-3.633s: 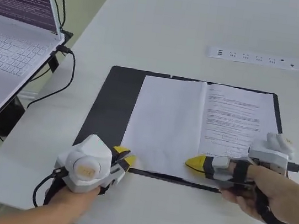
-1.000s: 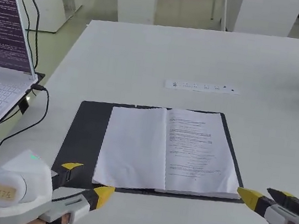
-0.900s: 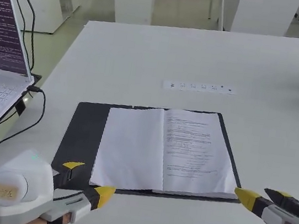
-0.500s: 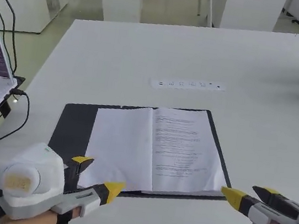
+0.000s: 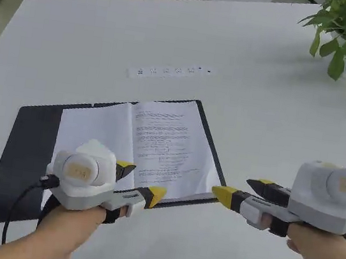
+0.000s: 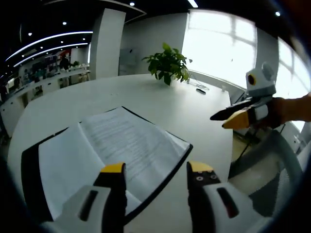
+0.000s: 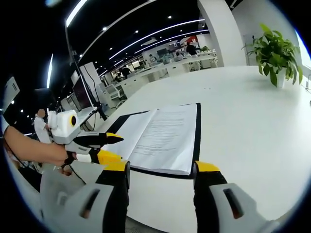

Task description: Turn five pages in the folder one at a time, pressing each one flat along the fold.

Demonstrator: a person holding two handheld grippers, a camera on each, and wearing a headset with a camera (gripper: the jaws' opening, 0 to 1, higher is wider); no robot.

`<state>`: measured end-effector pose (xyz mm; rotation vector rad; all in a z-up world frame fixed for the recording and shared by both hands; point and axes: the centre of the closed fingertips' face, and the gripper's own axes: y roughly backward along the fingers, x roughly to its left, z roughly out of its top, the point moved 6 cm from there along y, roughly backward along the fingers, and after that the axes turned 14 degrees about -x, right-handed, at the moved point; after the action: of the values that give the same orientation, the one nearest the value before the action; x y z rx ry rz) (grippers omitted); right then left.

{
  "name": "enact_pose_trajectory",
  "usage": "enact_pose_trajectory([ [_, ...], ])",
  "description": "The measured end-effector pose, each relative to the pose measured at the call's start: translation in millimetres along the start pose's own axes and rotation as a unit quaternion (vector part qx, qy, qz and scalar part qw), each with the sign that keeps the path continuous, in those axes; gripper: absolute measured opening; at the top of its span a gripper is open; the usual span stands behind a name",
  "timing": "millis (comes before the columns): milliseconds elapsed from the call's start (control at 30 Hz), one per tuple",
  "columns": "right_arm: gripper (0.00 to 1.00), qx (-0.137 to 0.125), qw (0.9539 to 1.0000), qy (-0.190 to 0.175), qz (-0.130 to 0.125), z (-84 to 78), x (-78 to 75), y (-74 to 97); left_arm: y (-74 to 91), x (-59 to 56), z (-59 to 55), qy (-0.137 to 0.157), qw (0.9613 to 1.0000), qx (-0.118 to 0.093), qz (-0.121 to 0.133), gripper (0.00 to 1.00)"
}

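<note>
A few seconds ago we had the right hand-held gripper point(image 5: 237, 187) down on the bottom of the printed page point(image 5: 172, 136) beside the fold point(image 5: 132, 136), and the left hand-held gripper point(image 5: 141, 180) low at the folder's near left corner. Now both are off the paper, jaws spread apart and holding nothing. The left one hangs over the near edge of the folder point(image 5: 28, 148); the right one hangs over the bare surface point(image 5: 272, 111), with the folder's near right corner just ahead of its tips. The folder lies open and flat, and nothing touches it. The printed page is on the side nearer the right hand-held gripper, the blank page point(image 5: 88, 134) ahead of the left one, the fold between them. Much of the shift in the head view is our own head turning; the folder itself seems not to have moved. We read this as a press just finished and both hands drawn back. How many pages are already turned we cannot tell. Next, we judge, the right hand-held gripper must go for the free edge of the printed page and pinch a single sheet
</note>
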<state>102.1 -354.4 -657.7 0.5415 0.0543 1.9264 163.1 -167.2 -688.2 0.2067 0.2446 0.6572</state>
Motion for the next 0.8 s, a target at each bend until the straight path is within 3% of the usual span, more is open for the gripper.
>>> enact_pose_trajectory([
  [133, 0.51, 0.009, 0.9999, -0.008, -0.003, -6.0, -7.9, -3.6, -33.8, -6.4, -11.2, 0.008, 0.9998, 0.013, -0.008, 0.49],
  [300, 0.50, 0.004, 0.9998, -0.018, -0.004, -7.0, -11.4, -4.4, -64.3, -11.4, -21.1, 0.024, 0.9996, 0.013, -0.003, 0.48],
  [533, 0.48, 0.003, 0.9998, -0.019, 0.005, -10.5, -9.5, -7.5, -87.7, -19.6, -27.9, 0.034, 0.9992, 0.002, 0.022, 0.49],
  [667, 0.46, 0.000, 0.9997, -0.025, 0.006, -12.9, -9.9, -7.7, -99.9, -31.2, -32.1, 0.039, 0.9986, -0.005, 0.036, 0.51],
  [700, 0.46, 0.000, 0.9997, -0.025, 0.006, -13.1, -10.3, -7.5, -101.3, -33.5, -33.4, 0.029, 0.9988, -0.005, 0.041, 0.52],
  [733, 0.46, 0.001, 0.9997, -0.025, 0.004, -13.3, -11.5, -7.2, -102.9, -33.8, -35.4, -0.001, 0.9989, -0.003, 0.046, 0.51],
  [800, 0.45, -0.001, 0.9996, -0.029, 0.004, -13.1, -13.2, -6.5, -102.5, -32.2, -38.0, -0.023, 0.9976, -0.004, 0.065, 0.48],
])
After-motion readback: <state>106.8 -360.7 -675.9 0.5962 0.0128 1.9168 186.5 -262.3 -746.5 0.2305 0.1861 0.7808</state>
